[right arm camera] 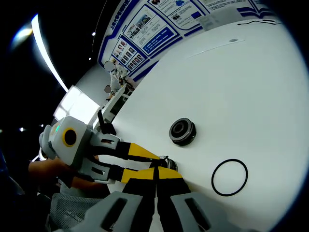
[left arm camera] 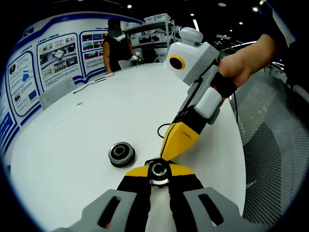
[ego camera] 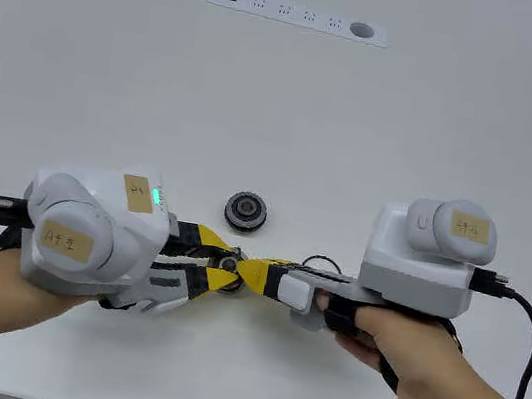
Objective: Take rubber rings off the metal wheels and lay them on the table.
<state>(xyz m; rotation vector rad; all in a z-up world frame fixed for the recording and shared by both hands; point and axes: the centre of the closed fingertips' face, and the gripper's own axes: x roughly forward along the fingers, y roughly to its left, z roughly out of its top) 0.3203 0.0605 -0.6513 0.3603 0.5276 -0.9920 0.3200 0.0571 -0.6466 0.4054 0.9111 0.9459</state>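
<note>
Low and centre over the white tabletop, your two grippers meet tip to tip. Your left gripper has its yellow fingers clenched on a metal wheel, one finger each side of it; can't tell if it touches the surface. Your right gripper comes in from the opp. side w/ fingers pressed together, tips touching that wheel's rim. Whether they pinch any rubber there is too small to tell. A 2nd wheel lies flat just beyond the fingertips, dark round its rim, apart from both grippers. One loose rubber ring lies flat on the tabletop beside your right gripper, apart from both wheels. A power strip sits at the far side.
</note>
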